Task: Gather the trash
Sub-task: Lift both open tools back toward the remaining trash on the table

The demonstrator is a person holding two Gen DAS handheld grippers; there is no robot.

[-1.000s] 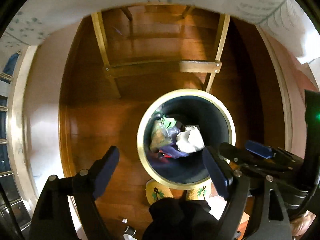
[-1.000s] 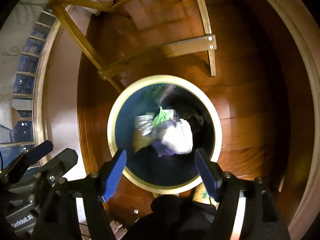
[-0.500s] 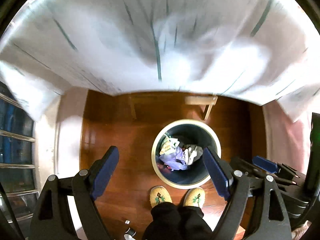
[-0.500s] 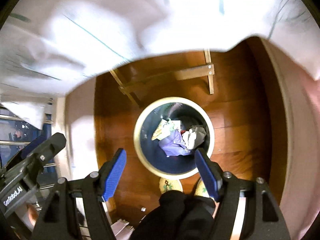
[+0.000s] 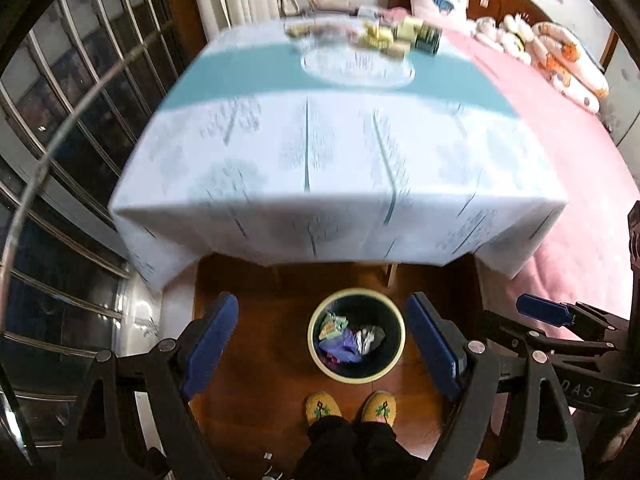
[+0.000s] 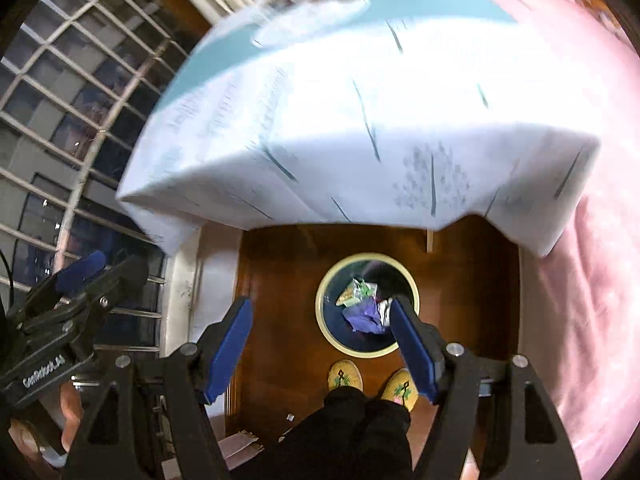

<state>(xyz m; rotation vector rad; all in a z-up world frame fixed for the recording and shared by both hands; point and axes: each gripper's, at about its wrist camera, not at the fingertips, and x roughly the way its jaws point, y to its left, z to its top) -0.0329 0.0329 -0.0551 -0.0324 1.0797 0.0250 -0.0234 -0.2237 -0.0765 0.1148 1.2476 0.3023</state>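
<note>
While both tongs (image 5: 322, 344) (image 6: 320, 350) gape empty above bin (image 5: 394, 322), reach past it to tabletop (image 5: 340, 152), grip one wrapper (image 5: 378, 38).

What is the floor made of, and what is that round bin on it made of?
The floor looks like polished wood: reddish-brown boards with a glossy shine. The bin has a smooth cream rim and a dark inside; it could be plastic or painted metal, which the pictures can't settle.

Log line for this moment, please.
left tool: open, empty | right tool: open, empty | bin: on floor, holds trash | table: items at far end
</note>
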